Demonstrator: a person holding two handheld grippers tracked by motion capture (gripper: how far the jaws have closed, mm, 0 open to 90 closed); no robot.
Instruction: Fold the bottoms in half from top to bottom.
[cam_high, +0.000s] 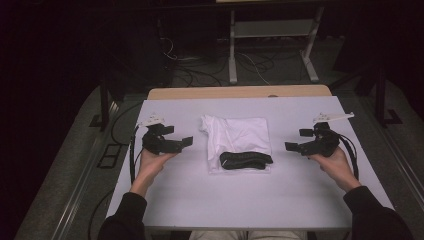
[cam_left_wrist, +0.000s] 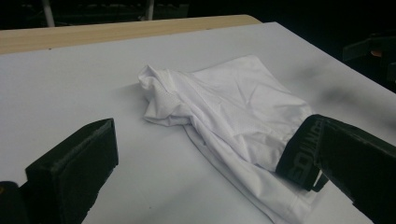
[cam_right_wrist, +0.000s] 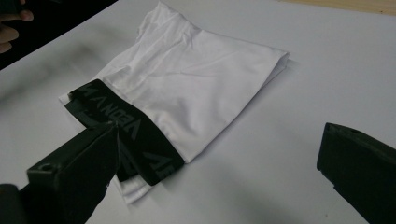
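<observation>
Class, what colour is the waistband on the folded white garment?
Black, with dark grey lettering: the waistband shows best in the right gripper view.

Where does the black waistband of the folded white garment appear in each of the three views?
High view: the black waistband lies at the centre, on the garment's near edge.
Left gripper view: waistband at lower right, beside the right jaw.
Right gripper view: waistband at lower left, partly behind the left jaw.
Shared landmark: the folded white garment on the white table.
</observation>
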